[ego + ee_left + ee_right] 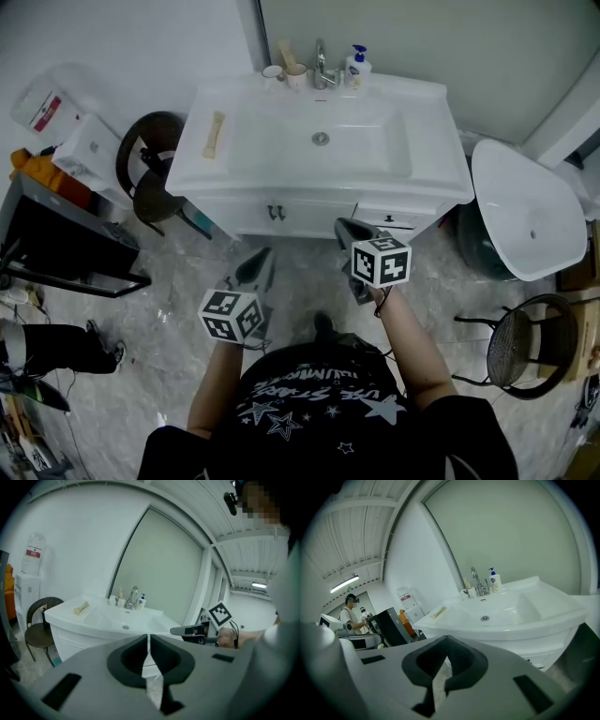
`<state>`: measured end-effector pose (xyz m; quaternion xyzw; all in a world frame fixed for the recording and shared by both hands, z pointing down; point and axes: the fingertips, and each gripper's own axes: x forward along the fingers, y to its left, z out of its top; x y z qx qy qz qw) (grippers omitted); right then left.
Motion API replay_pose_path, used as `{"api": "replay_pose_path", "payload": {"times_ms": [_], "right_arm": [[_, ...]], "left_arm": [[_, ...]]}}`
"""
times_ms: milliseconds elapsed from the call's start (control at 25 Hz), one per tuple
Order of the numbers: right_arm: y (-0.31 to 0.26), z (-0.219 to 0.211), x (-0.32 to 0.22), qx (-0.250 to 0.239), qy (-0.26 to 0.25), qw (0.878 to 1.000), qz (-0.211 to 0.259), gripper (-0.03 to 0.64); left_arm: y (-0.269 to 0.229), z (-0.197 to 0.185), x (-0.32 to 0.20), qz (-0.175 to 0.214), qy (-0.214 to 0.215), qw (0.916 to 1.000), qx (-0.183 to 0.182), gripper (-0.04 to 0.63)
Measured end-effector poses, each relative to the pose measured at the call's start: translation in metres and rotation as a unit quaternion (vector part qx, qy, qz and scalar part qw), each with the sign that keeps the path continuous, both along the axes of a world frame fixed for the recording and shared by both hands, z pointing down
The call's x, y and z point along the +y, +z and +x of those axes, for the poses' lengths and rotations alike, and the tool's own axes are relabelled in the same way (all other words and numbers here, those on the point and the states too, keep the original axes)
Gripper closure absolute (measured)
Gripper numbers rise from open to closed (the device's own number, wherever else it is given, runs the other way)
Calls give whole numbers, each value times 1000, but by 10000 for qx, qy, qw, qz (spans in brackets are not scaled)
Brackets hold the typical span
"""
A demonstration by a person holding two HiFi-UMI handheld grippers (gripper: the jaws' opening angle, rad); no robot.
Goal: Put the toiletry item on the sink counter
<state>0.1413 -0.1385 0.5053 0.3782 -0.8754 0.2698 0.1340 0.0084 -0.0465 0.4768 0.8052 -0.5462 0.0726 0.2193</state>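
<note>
A beige toiletry tube (214, 134) lies on the left part of the white sink counter (441, 178); it also shows as the tube (82, 608) and the tube (439, 612) in the two gripper views. Two cups (286, 74), a faucet (322, 66) and a soap bottle (356, 67) stand at the counter's back. My left gripper (258, 265) (148, 639) is shut and empty, low in front of the cabinet. My right gripper (345, 230) (446, 645) is shut and empty, just before the cabinet doors, right of the left one.
A dark round chair (150, 178) and a water dispenser (80, 141) stand left of the sink, with a black cabinet (56, 244) nearer. A white tub-like seat (525, 206) and a wire stool (530, 342) are at the right. A person (349, 616) stands far off.
</note>
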Motion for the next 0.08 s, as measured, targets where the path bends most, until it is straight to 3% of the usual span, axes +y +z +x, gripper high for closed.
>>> {"api": "replay_pose_path", "payload": {"times_ms": [80], "right_arm": [[-1,-4,14,11,32,10000,2,603]], "left_arm": [[-1,-6,13,5,8,10000,13,568]]}}
